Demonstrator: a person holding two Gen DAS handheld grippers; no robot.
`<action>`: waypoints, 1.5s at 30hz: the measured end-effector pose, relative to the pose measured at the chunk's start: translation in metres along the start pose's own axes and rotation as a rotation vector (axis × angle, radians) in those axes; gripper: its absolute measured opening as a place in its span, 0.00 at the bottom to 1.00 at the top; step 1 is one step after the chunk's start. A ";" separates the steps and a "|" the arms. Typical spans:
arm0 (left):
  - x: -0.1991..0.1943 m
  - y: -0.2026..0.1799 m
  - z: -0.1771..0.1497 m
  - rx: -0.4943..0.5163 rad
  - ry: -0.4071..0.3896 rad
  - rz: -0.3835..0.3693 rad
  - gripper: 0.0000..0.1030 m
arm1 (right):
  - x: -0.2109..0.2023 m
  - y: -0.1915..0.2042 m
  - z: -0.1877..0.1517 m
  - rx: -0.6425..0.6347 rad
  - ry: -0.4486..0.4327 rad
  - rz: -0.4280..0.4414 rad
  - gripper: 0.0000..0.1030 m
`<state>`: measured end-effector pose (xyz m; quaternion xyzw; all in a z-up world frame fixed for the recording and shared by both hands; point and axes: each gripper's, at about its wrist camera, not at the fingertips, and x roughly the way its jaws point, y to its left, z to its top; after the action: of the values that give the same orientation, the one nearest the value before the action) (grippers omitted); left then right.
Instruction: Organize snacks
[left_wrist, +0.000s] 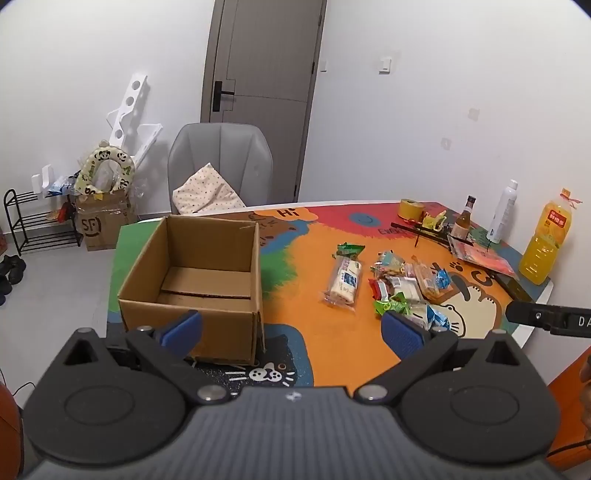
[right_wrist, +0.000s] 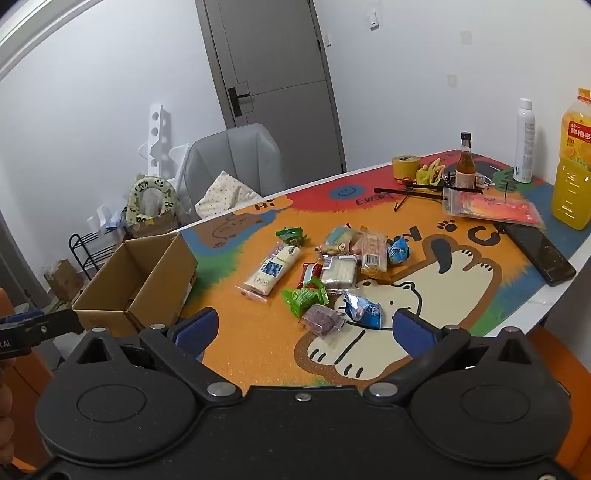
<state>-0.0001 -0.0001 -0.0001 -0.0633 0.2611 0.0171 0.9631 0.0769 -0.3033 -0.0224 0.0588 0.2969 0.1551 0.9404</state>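
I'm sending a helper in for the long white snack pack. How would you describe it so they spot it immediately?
Start at the open cardboard box on the colourful mat. Between it and the snack pile lies the long white pack, alone. It is the longest packet, clear-wrapped with a blue label, with a small green packet at its far end.

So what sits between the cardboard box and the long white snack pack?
Nothing: in the right wrist view, only bare mat separates the cardboard box from the long white snack pack.

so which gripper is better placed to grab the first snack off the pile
Probably the right gripper: open and empty, with the purple snack packet and blue snack packet right ahead of its fingers. The left gripper, also open, faces the empty brown cardboard box.
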 end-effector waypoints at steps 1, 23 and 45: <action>0.000 0.000 0.000 0.000 0.002 -0.002 0.99 | 0.000 0.000 0.000 -0.004 0.001 0.000 1.00; -0.009 -0.009 0.004 0.024 -0.028 -0.024 0.99 | -0.004 -0.002 0.005 0.003 -0.011 -0.013 1.00; -0.005 -0.012 0.004 -0.037 -0.084 0.008 0.99 | -0.001 -0.006 0.002 -0.005 -0.001 -0.018 1.00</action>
<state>-0.0019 -0.0110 0.0072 -0.0792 0.2204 0.0285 0.9718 0.0787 -0.3094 -0.0214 0.0541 0.2964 0.1473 0.9421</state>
